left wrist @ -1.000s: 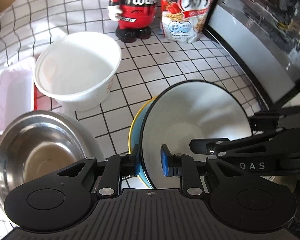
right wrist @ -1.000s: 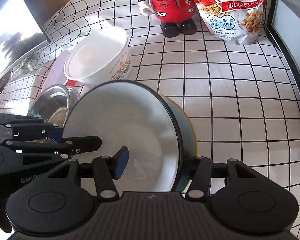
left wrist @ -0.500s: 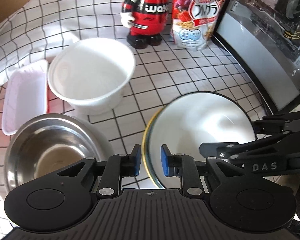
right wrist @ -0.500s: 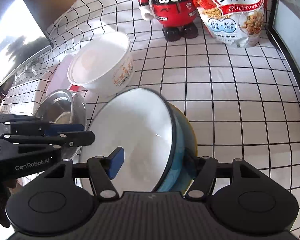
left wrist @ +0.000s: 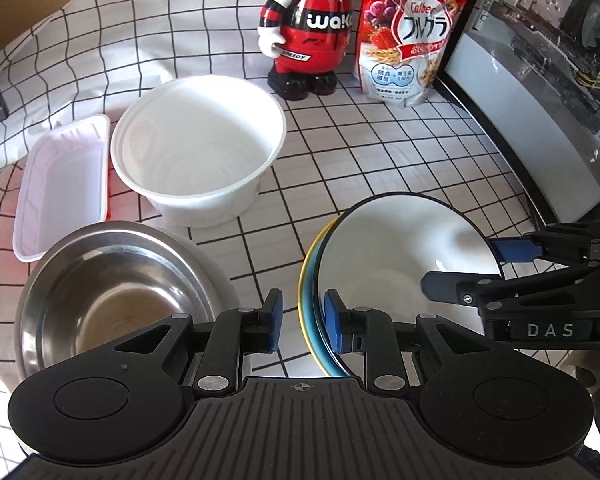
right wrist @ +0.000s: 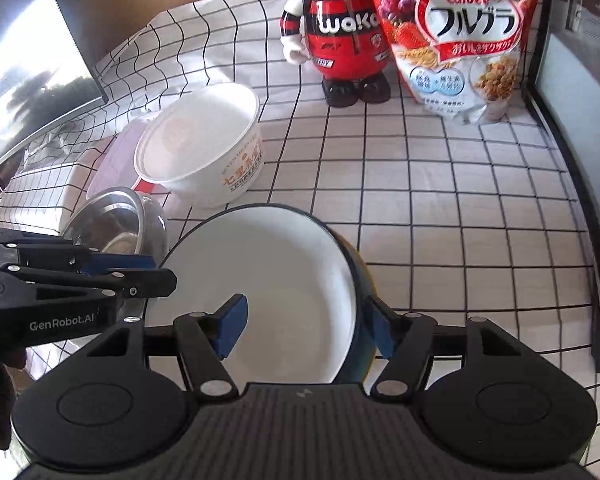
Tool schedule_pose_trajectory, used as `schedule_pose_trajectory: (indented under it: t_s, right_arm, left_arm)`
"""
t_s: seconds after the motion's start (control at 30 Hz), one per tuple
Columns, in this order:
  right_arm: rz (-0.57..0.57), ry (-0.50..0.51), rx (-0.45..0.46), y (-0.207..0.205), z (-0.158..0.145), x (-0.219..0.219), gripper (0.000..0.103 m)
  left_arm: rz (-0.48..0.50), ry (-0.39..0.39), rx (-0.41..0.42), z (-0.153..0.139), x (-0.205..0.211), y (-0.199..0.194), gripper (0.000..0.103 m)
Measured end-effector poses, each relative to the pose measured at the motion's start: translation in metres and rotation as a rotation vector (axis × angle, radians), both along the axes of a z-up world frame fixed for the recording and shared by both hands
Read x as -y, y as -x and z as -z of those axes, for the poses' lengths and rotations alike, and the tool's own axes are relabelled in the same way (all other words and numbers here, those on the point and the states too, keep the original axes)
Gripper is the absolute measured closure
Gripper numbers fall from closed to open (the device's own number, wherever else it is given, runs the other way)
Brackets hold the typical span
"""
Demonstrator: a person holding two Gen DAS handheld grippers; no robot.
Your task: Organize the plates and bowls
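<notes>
A white enamel bowl with a dark rim [left wrist: 400, 256] [right wrist: 268, 276] sits nested in a blue bowl and a yellow-rimmed plate [left wrist: 306, 280]. My left gripper [left wrist: 300, 322] straddles the stack's near-left rim, jaws slightly apart, not clamped. My right gripper [right wrist: 308, 326] is open wide, one finger inside the white bowl and one outside the blue wall [right wrist: 362, 280]. A steel bowl [left wrist: 112, 296] [right wrist: 116, 224] sits to the left. A white paper bowl [left wrist: 198, 152] [right wrist: 200, 144] stands behind it.
A white plastic tray [left wrist: 60, 184] lies at the far left. A red robot figure [left wrist: 308, 28] [right wrist: 340, 32] and a cereal bag [left wrist: 408, 40] [right wrist: 460, 40] stand at the back. A computer case [left wrist: 540, 80] borders the right. A monitor [right wrist: 32, 72] is at the left.
The left gripper has opened off the stack's rim and both grippers have drawn back and up. The bowl stack has settled flatter on the cloth.
</notes>
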State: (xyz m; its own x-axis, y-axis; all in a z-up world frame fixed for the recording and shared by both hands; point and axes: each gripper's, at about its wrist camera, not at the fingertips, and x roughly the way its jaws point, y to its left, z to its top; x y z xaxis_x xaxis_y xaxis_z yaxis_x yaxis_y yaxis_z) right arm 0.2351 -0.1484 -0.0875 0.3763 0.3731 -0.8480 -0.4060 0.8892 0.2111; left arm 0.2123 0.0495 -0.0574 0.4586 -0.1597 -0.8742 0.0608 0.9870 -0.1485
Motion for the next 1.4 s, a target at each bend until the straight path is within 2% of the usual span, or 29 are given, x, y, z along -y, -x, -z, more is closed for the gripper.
schedule_pose_trajectory:
  t_s: [0.1, 0.2, 0.4, 0.73, 0.9, 0.97, 1.0, 1.4]
  right_arm:
    - [0.018, 0.024, 0.038, 0.002, -0.004, 0.004, 0.033]
    - [0.040, 0.008, 0.019, -0.003, -0.003, 0.013, 0.032]
    - [0.062, -0.052, -0.086, -0.007, 0.016, 0.025, 0.032]
    - [0.076, -0.113, -0.211, -0.002, 0.042, 0.027, 0.032]
    - [0.080, -0.193, -0.338, -0.007, 0.062, 0.028, 0.033]
    - [0.079, -0.214, -0.369, -0.008, 0.068, 0.026, 0.039]
    - [0.071, -0.217, -0.363, -0.008, 0.068, 0.024, 0.043]
    - [0.003, -0.132, -0.218, -0.029, 0.054, 0.015, 0.043]
  left_arm:
    - [-0.006, 0.015, 0.010, -0.002, -0.003, -0.001, 0.078]
    - [0.019, 0.008, -0.012, -0.001, -0.002, -0.006, 0.078]
    - [0.059, -0.020, -0.050, 0.006, 0.007, -0.019, 0.078]
    - [0.095, -0.046, -0.102, 0.019, 0.019, -0.036, 0.078]
    - [0.117, -0.035, -0.140, 0.027, 0.024, -0.043, 0.068]
    - [0.112, -0.033, -0.156, 0.030, 0.025, -0.045, 0.068]
    - [0.106, -0.029, -0.162, 0.031, 0.025, -0.046, 0.068]
    - [0.049, -0.011, -0.176, 0.038, 0.024, -0.064, 0.067]
